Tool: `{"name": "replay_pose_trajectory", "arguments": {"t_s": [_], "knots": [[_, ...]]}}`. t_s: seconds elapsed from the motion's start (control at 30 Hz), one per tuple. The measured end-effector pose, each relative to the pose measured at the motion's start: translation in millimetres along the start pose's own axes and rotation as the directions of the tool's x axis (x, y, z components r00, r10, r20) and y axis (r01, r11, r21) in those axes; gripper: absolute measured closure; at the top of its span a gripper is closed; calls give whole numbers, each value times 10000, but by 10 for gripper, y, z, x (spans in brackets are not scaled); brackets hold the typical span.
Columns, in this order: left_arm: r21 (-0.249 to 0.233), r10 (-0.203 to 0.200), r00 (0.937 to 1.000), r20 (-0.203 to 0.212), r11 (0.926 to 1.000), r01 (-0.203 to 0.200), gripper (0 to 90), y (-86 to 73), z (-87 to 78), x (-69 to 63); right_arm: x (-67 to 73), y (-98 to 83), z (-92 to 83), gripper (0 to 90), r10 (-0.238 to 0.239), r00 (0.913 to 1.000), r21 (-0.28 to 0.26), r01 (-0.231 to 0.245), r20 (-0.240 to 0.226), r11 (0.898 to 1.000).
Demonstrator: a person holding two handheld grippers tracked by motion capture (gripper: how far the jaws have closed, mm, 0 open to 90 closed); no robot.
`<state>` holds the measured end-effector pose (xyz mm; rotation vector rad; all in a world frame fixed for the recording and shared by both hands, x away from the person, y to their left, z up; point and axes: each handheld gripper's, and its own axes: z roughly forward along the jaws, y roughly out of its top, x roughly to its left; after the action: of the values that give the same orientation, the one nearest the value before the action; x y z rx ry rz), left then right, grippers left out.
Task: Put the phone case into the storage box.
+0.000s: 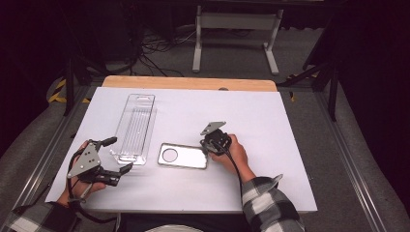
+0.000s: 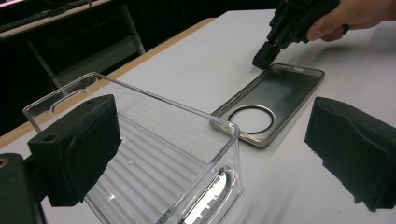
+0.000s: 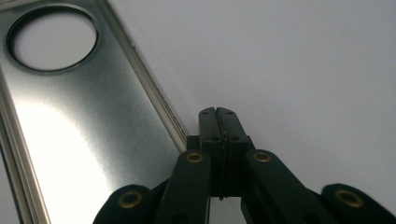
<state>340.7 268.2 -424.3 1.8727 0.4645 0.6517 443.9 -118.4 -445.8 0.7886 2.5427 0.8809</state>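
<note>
- Right claw (image 1: 209,147), jaws pressed together on nothing, tips at the phone case's (image 1: 183,155) right end, which lies flat mid-worktop (image 1: 270,121).
- Left claw (image 1: 118,155) spread wide, empty, by the clear tray (image 1: 134,126).
- Likely step: nudging the case; next, a steady push leftward.

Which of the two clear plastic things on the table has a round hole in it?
The flat phone case beside the right gripper; the long clear tray has ridges and no round hole.

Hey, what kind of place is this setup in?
Probably a lab or recording workshop: a white-topped table on a metal frame, loose cables on the grey floor, and dark curtains around it.
</note>
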Motion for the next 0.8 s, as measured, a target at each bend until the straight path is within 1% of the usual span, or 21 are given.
{"name": "replay_pose_trajectory", "arguments": {"t_s": [0.03, 0.07, 0.2, 0.23, 0.27, 0.3, 0.33, 0.43, 0.47, 0.53, 0.57, 0.63, 0.73, 0.8], "knots": [[8, -112, 9999, 34, 9999, 112, 39, -5, 6, -2, 12, -19, -9, 900, -65, 10000, 182, 66, -44, 9998], [64, -95, 9999, 91, 9999, 94, 39, -5, 5, -1, 27, -37, -19, 900, -151, 9999, 221, 152, -41, 9996], [61, -72, 9999, 85, 10000, 72, 39, -6, 4, 6, 80, -59, -57, 900, -259, 9995, 288, 264, -194, 9992], [61, -82, 9999, 106, 9999, 82, 39, -7, 5, 6, 132, -68, -69, 900, -452, 9988, 296, 456, -166, 9985], [50, -83, 9999, 110, 10000, 82, 39, -6, 8, 5, 144, -66, -73, 900, -565, 9983, 332, 569, -131, 9978], [58, -66, 9999, 84, 10000, 65, 39, -5, 9, 4, 157, -64, -78, 900, -604, 9980, 343, 610, -194, 9975], [84, -53, 9999, 103, 10000, 52, 39, -5, 10, 1, 167, -67, -78, 900, -546, 9979, 309, 557, -350, 9980], [64, -80, 9999, 115, 9999, 79, 39, -7, 17, -5, 196, -75, -81, 900, -586, 9978, 273, 594, -303, 9979], [98, -170, 9997, 154, 9998, 168, 39, -9, 18, -8, 232, -91, -99, 900, -609, 9975, 264, 619, -363, 9977], [111, -142, 9997, 180, 9998, 140, 39, -10, 18, -3, 275, -110, -124, 900, -731, 9962, 234, 742, -465, 9970], [98, -140, 9998, 164, 9999, 138, 39, -11, 18, 1, 275, -110, -124, 900, -731, 9962, 234, 742, -465, 9970], [107, -123, 9998, 172, 9999, 121, 39, -12, 17, 3, 355, -131, -155, 900, -872, 9944, 222, 886, -592, 9958], [127, -147, 9997, 184, 9998, 145, 39, -10, 18, -2, 445, -150, -194, 900, -1152, 9914, 285, 1172, -612, 9927], [164, -74, 9998, 168, 9998, 71, 39, -10, 20, 1, 497, -166, -214, 900, -1230, 9890, 248, 1254, -822, 9918]]}}
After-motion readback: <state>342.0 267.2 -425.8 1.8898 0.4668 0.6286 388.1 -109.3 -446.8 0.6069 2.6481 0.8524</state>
